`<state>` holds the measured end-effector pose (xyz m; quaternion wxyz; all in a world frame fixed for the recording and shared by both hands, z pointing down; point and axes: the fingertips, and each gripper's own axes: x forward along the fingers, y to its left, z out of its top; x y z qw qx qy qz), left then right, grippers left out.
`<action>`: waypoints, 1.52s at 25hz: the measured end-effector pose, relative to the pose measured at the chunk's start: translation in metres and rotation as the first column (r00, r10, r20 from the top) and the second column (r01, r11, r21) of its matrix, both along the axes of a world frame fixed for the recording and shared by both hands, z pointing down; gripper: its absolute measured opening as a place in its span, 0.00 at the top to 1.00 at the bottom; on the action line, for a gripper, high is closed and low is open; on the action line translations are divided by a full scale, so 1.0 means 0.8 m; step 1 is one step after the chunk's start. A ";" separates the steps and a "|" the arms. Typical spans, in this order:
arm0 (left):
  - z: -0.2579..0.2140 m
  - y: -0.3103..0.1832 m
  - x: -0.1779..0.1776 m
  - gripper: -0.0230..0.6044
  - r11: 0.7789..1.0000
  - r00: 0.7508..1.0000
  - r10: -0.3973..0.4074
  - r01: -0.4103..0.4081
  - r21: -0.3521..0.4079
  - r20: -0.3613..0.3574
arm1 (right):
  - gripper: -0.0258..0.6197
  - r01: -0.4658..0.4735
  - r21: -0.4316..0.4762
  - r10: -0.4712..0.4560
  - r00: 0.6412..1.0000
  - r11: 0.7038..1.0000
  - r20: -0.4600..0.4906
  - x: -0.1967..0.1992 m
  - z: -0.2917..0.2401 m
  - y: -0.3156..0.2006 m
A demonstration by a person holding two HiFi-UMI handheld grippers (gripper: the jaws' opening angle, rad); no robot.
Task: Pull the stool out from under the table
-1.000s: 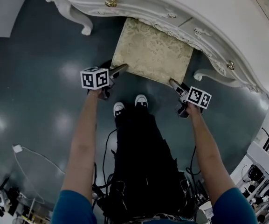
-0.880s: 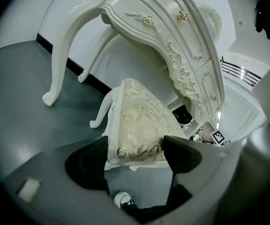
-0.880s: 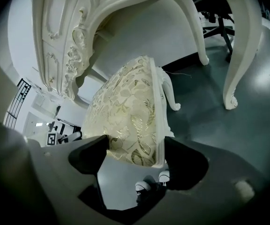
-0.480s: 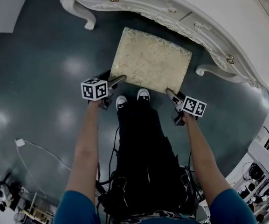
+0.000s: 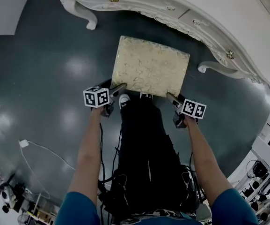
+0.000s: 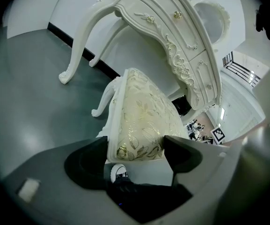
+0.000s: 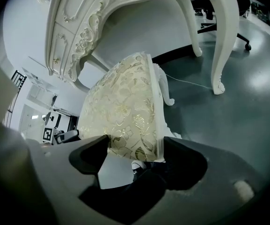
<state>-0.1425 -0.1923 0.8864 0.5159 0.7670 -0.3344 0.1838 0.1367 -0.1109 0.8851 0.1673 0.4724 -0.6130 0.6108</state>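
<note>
The stool (image 5: pixel 151 67), a cream seat with a gold leaf pattern on white curved legs, stands on the dark floor just in front of the white carved table (image 5: pixel 209 6). My left gripper (image 5: pixel 120 86) is shut on the stool's near left corner, and my right gripper (image 5: pixel 171 96) is shut on its near right corner. In the left gripper view the seat (image 6: pixel 144 118) runs away from my left gripper (image 6: pixel 135 149), its corner between the jaws. The right gripper view shows the seat (image 7: pixel 125 109) the same way, clamped in my right gripper (image 7: pixel 135 146).
White table legs stand at the far left (image 5: pixel 76 11) and at the right (image 5: pixel 219 69). The person's shoe (image 5: pixel 124 100) sits right under the stool's near edge. A white cable with a plug (image 5: pixel 21 144) lies at the left. Equipment clutters the lower right edge (image 5: pixel 261 182).
The stool has slid toward the person, out from under the table's edge. Both grippers came back with it, still clamped on its near corners.
</note>
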 end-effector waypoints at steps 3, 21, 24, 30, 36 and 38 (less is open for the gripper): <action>-0.003 0.001 -0.003 0.33 1.000 0.999 -0.025 0.025 0.007 0.024 | 0.37 -0.014 0.009 0.014 1.000 1.000 -0.015 0.000 0.000 0.001; -0.137 -0.014 -0.003 0.43 0.978 0.990 -0.133 0.125 0.166 0.042 | 0.49 0.030 0.257 -0.026 0.999 0.966 -0.021 -0.012 -0.150 -0.078; -0.176 -0.026 0.002 0.47 0.969 0.990 -0.137 0.124 0.211 0.044 | 0.54 0.040 0.320 -0.044 0.999 0.947 0.005 -0.026 -0.193 -0.101; -0.265 -0.052 0.026 0.50 0.948 0.994 -0.085 0.058 0.314 0.070 | 0.59 0.067 0.448 -0.104 0.993 0.891 0.057 -0.047 -0.281 -0.140; -0.360 -0.068 0.045 0.54 0.920 0.993 -0.081 0.042 0.389 0.084 | 0.63 0.114 0.537 -0.175 0.982 0.836 0.064 -0.059 -0.356 -0.156; -0.387 -0.068 0.053 0.55 0.911 0.993 -0.072 0.029 0.411 0.089 | 0.63 0.139 0.561 -0.206 0.977 0.816 0.059 -0.065 -0.378 -0.159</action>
